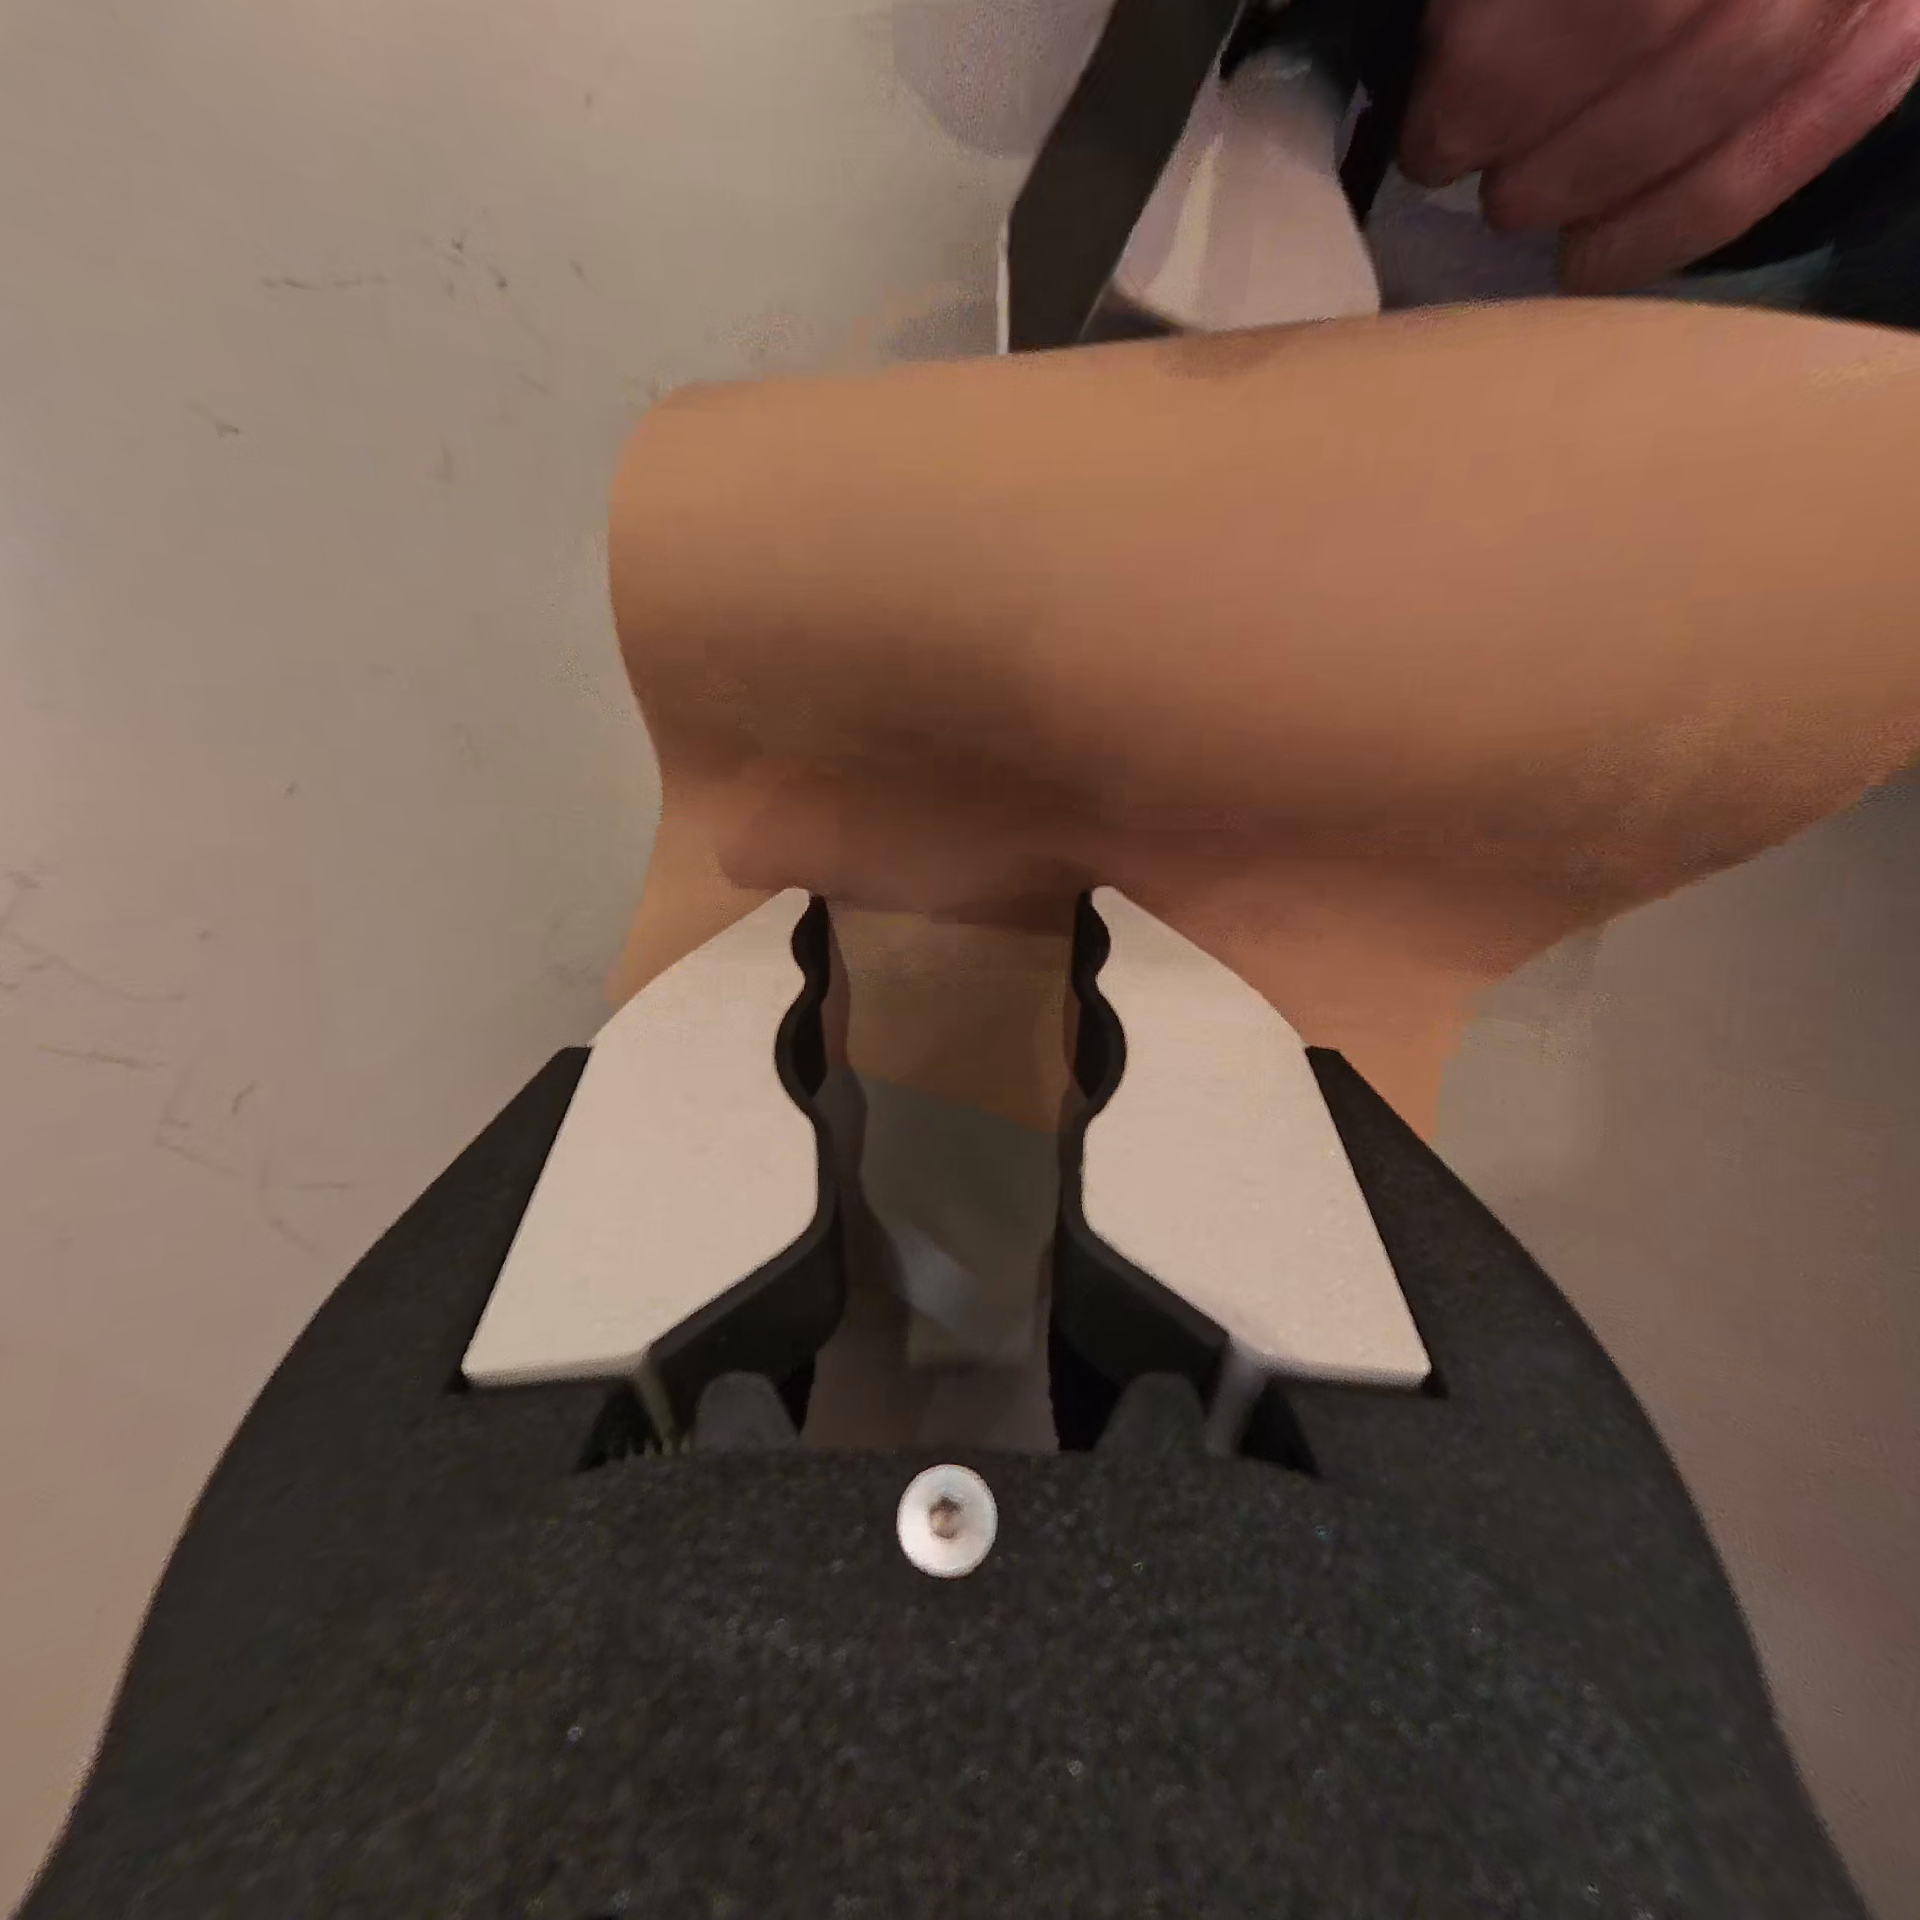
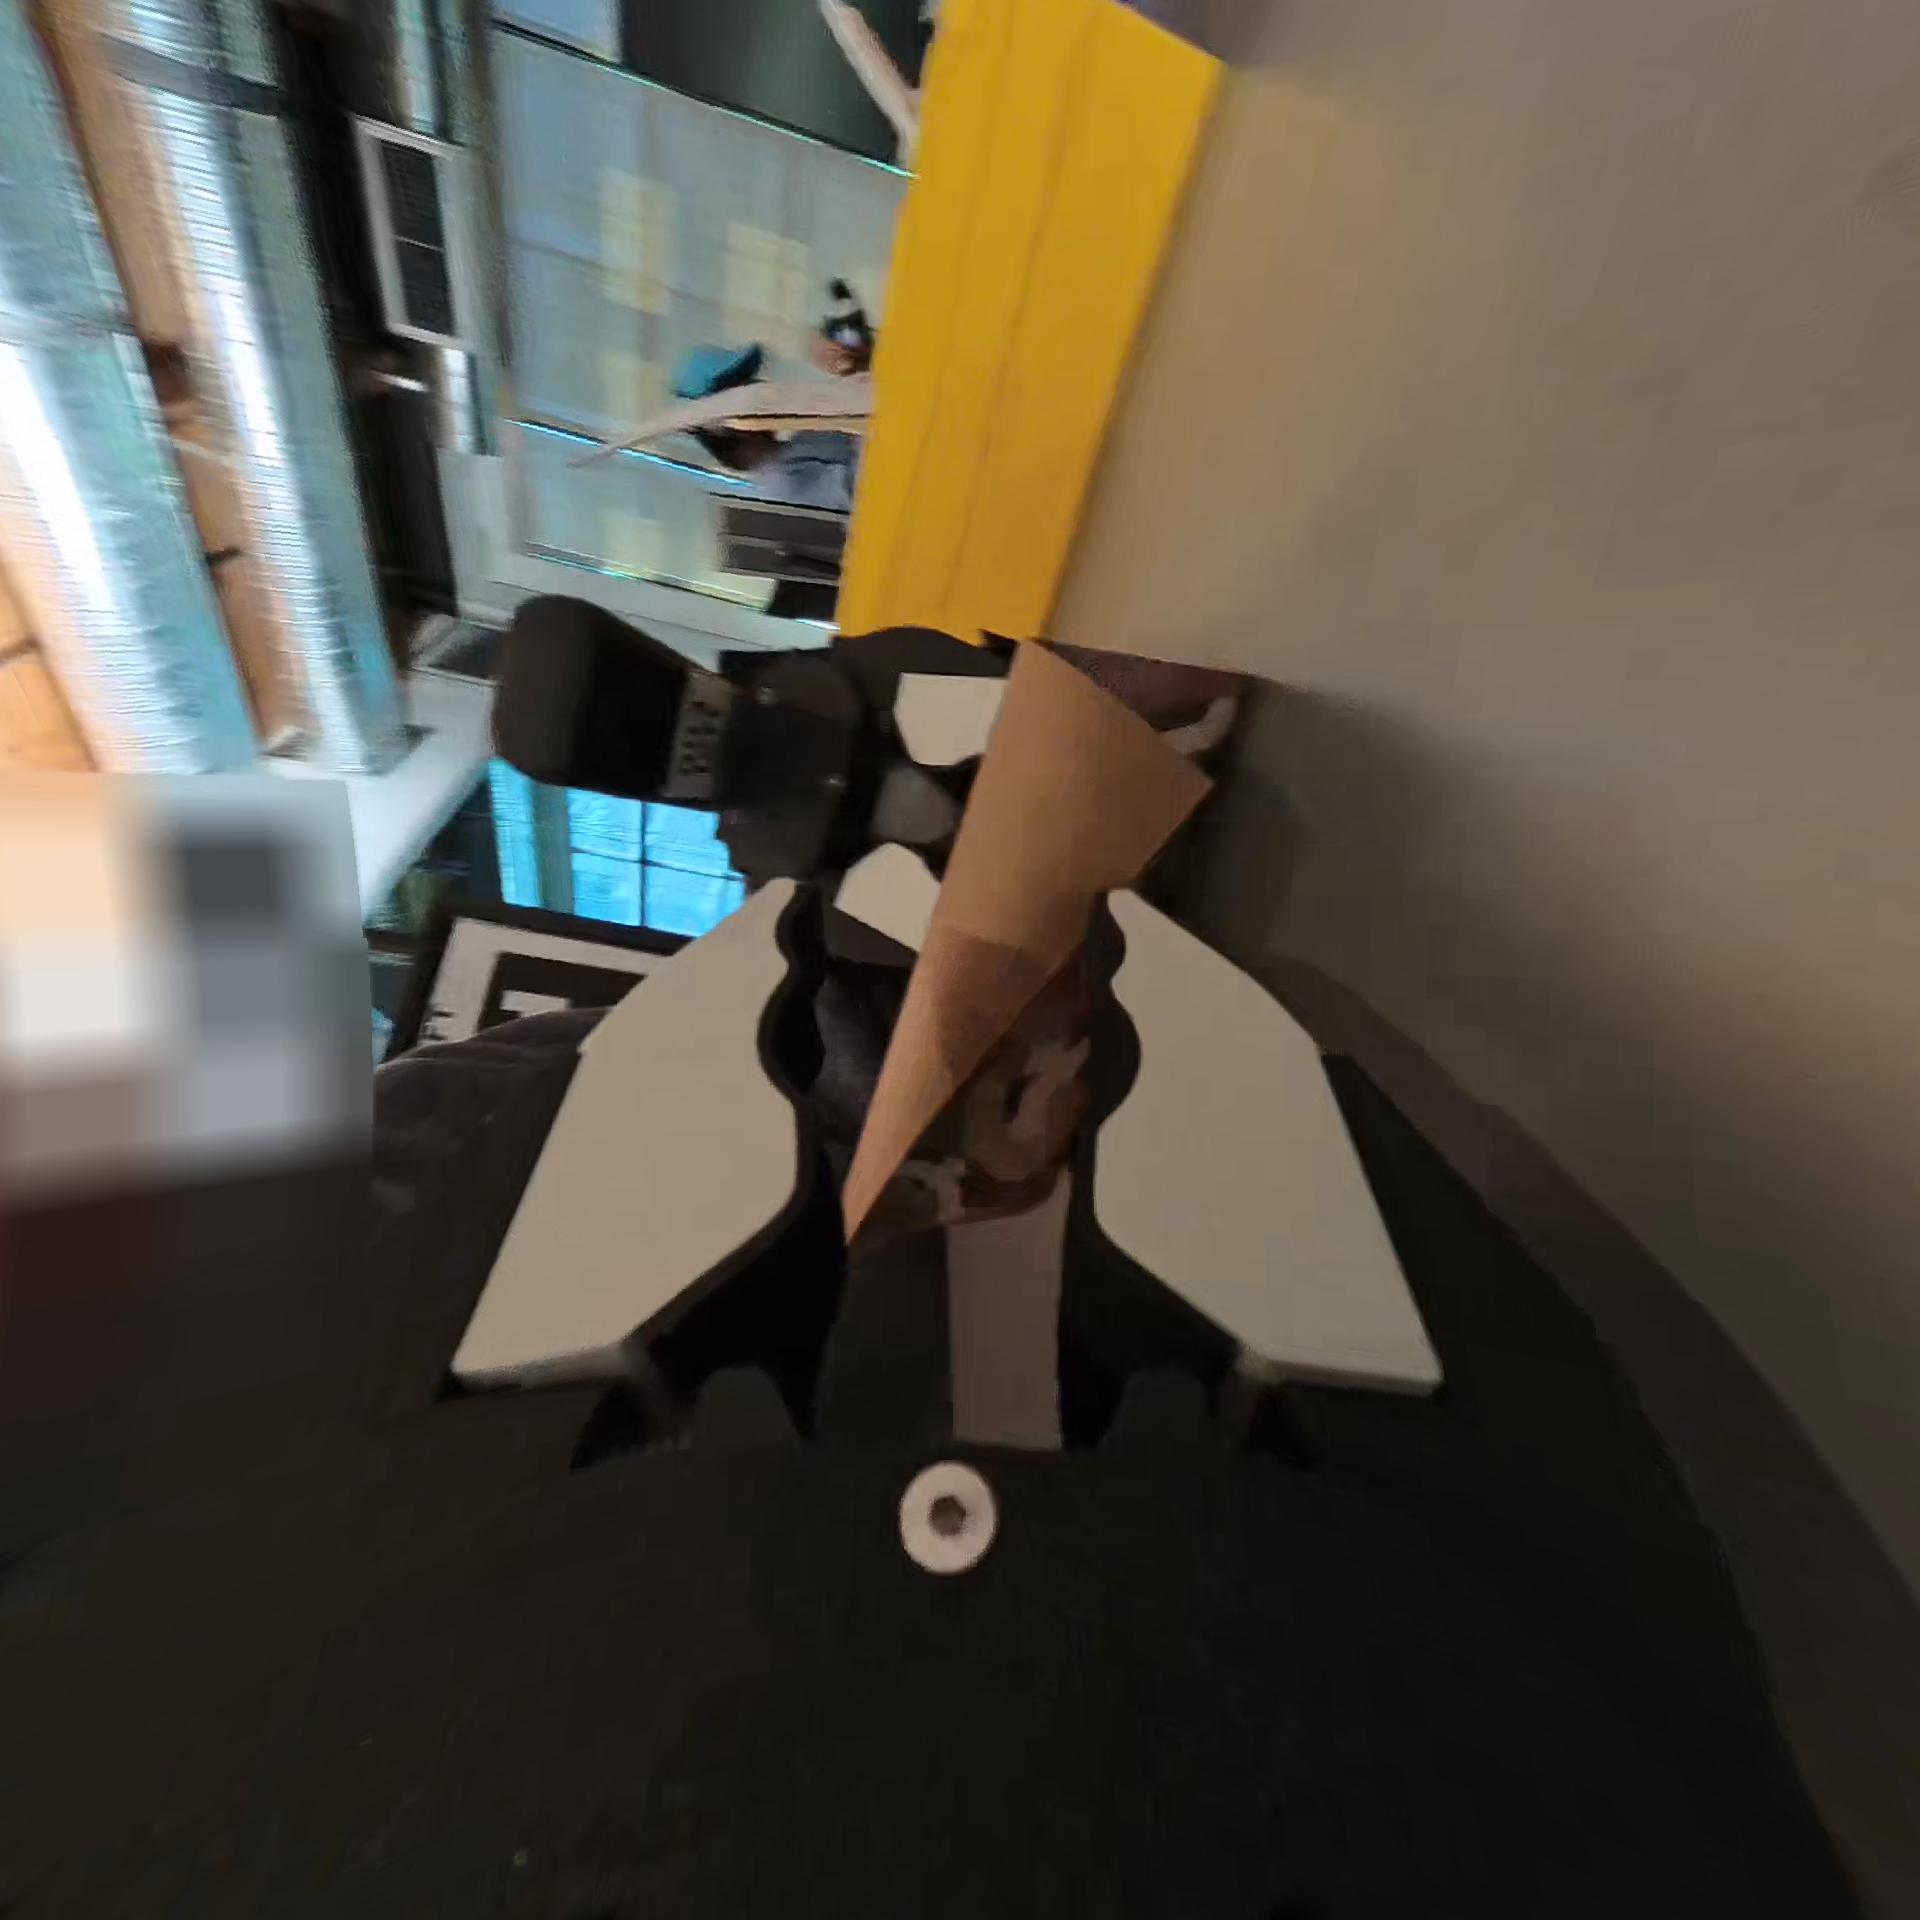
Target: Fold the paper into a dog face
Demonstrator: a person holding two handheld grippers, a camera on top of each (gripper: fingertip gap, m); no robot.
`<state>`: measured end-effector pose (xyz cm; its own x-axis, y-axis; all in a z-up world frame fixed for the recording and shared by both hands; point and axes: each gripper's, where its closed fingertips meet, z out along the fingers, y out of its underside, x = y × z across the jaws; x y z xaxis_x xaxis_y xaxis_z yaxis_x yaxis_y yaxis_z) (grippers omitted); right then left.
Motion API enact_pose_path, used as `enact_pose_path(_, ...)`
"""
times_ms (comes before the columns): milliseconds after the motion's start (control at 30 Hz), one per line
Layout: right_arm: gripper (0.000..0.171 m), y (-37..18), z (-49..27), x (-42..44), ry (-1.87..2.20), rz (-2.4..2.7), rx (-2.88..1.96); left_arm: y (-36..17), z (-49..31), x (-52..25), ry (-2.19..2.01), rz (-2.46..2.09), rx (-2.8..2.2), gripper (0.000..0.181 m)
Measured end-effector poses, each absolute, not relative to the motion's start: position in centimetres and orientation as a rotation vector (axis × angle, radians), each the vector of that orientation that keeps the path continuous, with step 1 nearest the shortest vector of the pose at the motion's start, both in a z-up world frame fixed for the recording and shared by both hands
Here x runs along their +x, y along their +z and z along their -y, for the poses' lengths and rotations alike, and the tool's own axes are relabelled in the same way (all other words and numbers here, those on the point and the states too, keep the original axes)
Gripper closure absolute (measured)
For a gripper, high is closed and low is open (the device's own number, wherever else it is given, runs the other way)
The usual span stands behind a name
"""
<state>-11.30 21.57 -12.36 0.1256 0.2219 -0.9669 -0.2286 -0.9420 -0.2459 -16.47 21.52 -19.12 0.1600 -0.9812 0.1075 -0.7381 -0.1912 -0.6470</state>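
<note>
The tan paper (image 1: 1195, 623) curves up off the pale table (image 1: 312, 520) right in front of my left gripper (image 1: 951, 904). The left jaws stand apart, with a strip of the paper between them. In the right wrist view the paper (image 2: 1049, 810) stands as a folded, pointed flap showing a patterned brown-and-white underside (image 2: 1018, 1122). My right gripper (image 2: 956, 914) has its jaws apart around that flap's lower point. The left gripper (image 2: 914, 800) faces it just behind the paper. Neither grip visibly clamps the sheet.
A stack of yellow paper (image 2: 1039, 312) lies on the table (image 2: 1558, 520) beyond the grippers. A hand (image 1: 1662, 125) on dark gripper parts shows at the top right of the left wrist view. Windows and room furniture lie beyond the table's edge. Left tips to right tips: about 9 centimeters.
</note>
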Motion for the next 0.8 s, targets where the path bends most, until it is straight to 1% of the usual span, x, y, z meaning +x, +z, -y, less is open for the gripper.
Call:
enact_pose_path(200, 0.127, -10.9, -21.4, -11.7, 1.968, 0.01, -1.989, -19.2, -21.5, -16.5, -0.706, -1.638, -1.989, 0.136)
enact_pose_path(267, 0.125, -11.0, -21.7, -12.0, 1.983, -0.002, -1.984, -19.2, -21.4, -16.5, -0.701, -1.64, -1.988, 0.136)
enact_pose_path(333, 0.111, -12.4, -22.3, -12.1, 1.864, 0.014, -2.065, -19.2, -21.4, -16.5, -0.702, -1.641, -1.988, 0.135)
enact_pose_path(433, 0.103, -14.0, -22.2, -12.5, 1.707, 0.101, -2.184, -19.2, -21.4, -16.6, -0.707, -1.641, -1.989, 0.136)
enact_pose_path(567, 0.099, -15.3, -22.0, -13.0, 1.485, 0.282, -2.286, -19.2, -21.4, -16.6, -0.708, -1.64, -1.992, 0.136)
enact_pose_path(667, 0.1, -15.7, -22.0, -13.5, 1.339, 0.423, -2.318, -19.2, -21.4, -16.6, -0.709, -1.641, -1.99, 0.136)
enact_pose_path(733, 0.1, -14.6, -21.9, -14.6, 1.395, 0.472, -2.26, -19.2, -21.4, -16.6, -0.712, -1.641, -1.99, 0.136)
enact_pose_path(800, 0.101, -12.8, -21.7, -15.6, 1.604, 0.416, -2.158, -19.2, -21.3, -16.6, -0.714, -1.642, -1.991, 0.136)
